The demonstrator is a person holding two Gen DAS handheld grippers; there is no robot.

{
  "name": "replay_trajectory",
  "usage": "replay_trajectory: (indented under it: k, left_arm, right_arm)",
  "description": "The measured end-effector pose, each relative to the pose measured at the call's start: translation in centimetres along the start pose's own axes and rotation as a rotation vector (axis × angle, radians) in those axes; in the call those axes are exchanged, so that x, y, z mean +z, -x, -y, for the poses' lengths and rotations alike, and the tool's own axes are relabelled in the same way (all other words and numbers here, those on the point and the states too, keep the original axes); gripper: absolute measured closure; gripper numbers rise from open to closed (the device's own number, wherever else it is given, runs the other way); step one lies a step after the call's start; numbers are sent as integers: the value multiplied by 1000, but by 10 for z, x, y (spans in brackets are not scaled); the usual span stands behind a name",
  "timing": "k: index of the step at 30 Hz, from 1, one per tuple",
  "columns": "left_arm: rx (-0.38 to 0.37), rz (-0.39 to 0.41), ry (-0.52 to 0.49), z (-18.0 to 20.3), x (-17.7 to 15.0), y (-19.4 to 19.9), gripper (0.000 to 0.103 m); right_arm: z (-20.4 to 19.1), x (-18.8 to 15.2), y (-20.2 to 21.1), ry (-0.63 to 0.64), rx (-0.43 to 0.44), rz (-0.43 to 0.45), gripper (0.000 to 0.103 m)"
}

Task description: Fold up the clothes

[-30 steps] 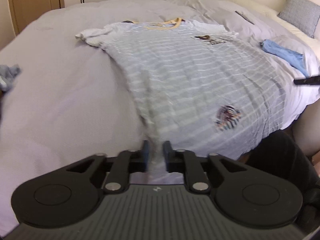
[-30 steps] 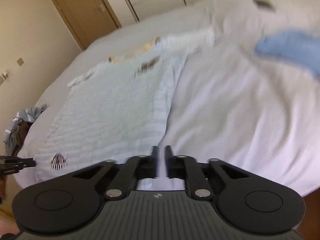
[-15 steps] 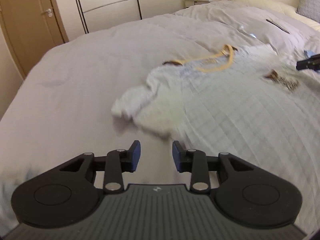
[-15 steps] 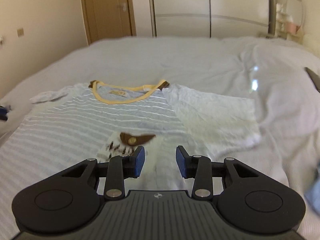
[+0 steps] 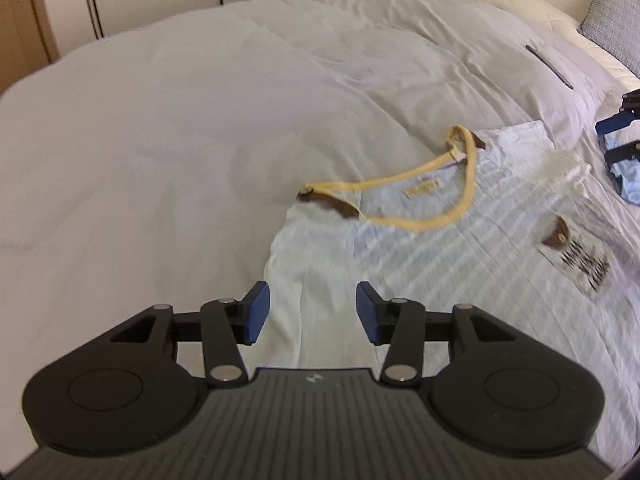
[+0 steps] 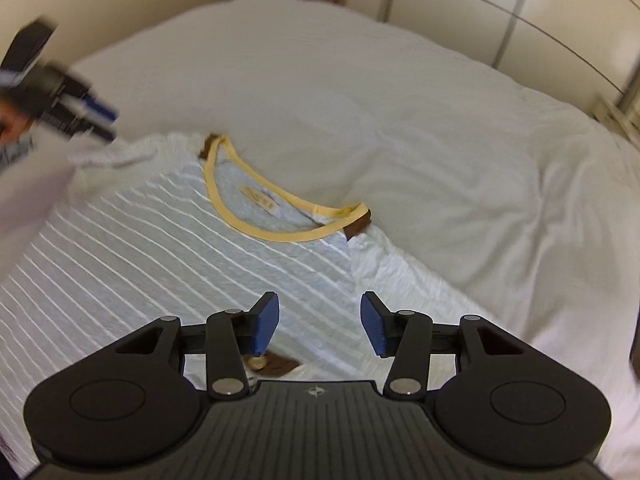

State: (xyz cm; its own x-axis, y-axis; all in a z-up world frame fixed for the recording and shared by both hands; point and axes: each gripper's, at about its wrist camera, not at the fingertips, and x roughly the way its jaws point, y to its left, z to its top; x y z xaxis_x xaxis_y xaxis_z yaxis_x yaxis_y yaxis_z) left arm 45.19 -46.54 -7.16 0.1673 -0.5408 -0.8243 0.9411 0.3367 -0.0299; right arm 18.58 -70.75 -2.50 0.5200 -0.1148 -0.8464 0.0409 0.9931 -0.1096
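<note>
Shirt (image 5: pixel 460 264): striped, yellow collar (image 5: pixel 424 196), lies spread face up on the bed (image 5: pixel 180 128), flat enough for you to take a fold from either side. Sleeve edges look bunched.

Left gripper (image 5: pixel 312 312): you hold it low over the shirt's side edge, jaws wide apart, gripping nothing.

Right gripper (image 6: pixel 318 322): you hold it over the chest below the collar, jaws wide apart, empty; contact with cloth cannot be told.

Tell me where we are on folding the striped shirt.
Done: the striped shirt lies spread face-up on the bed, yellow collar showing. In hand: nothing; the left gripper and right gripper are open above the shoulder areas. Left: every fold, since no fold is visible.
</note>
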Motion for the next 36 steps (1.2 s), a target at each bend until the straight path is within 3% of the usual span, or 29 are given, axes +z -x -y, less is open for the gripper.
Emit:
replay_trajectory:
  k: [7,12,17,19,20,21,22,26,28,33,36]
  left_arm:
    - [-17,-115,5,-23,19,-78,63]
    - [-68,-166,21,-32,13,-99,69]
    - [-71,-170,-19,-26,11,-98,85]
    - [-64,-172,-45,-21,11,-97,97]
    - [-61,-173,-58,-19,11,-96,98]
    - [-58,-175,-71,-17,11,-96,100]
    - [-44,-171,-85,-13,11,-94,101]
    - [33,-102,-98,-3,15,-68,102]
    - [67,-52,-99,0,24,-49,102]
    - [124,59,-84,-3,51,-8,102]
    - [142,79,-101,-8,62,-4,101]
  right_arm:
    - [48,32,-88,137,66,-71,51]
    - [81,39,-149,177,145,-119,51]
    - [100,42,-187,195,235,-145,51]
    - [108,44,-196,158,291,-163,52]
    - [111,45,-197,140,321,-179,58]
    - [113,46,-199,122,350,-195,87]
    - [114,46,-199,109,370,-206,103]
    - [112,53,-174,128,280,-155,103]
    - [118,62,-150,103,239,-81,103]
    - [125,91,-99,119,183,42,103]
    - [126,107,-88,135,156,86,103]
